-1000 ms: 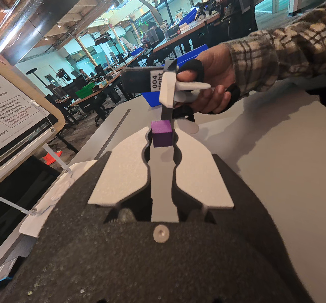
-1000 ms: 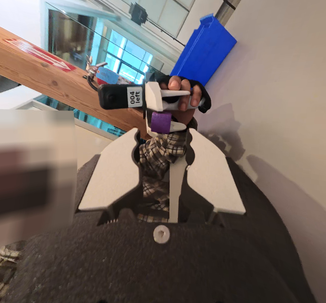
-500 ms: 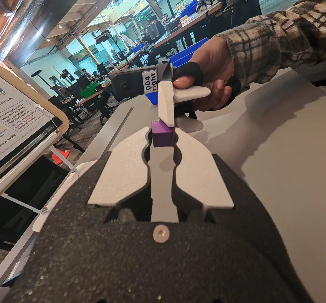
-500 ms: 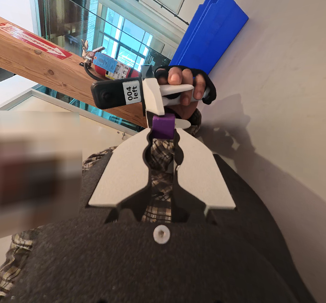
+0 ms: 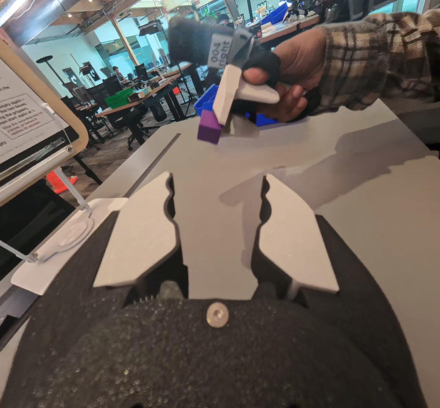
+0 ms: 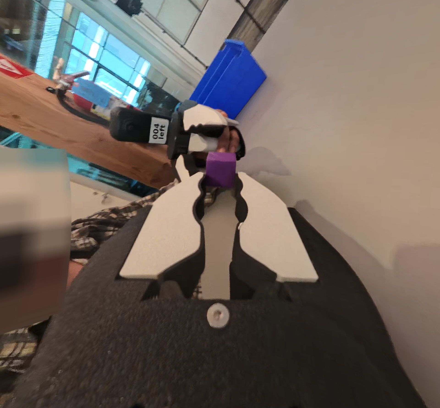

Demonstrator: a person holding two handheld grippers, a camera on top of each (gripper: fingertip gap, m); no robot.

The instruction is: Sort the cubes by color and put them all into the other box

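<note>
A purple cube (image 6: 220,170) sits between the fingertips of my right gripper (image 6: 220,175), which is shut on it and holds it in the air above the grey table (image 6: 345,158). In the left wrist view the cube (image 5: 209,127) hangs from the right gripper (image 5: 222,123), held by a hand with a plaid sleeve. My left gripper (image 5: 217,182) is open and empty, a short way back from the cube; it also shows in the right wrist view (image 6: 209,131). A blue box (image 6: 228,82) stands on the table behind, partly hidden by the hand in the left wrist view (image 5: 206,101).
A sign board on a white stand (image 5: 59,242) stands at the table's left edge. A dark groove (image 5: 154,158) runs along the table top (image 5: 333,206). Beyond the table are office desks and chairs.
The cube has passed from my left gripper to my right one. The right gripper closed on it, the left gripper opened and drew back, and the right gripper lifted the cube away.
</note>
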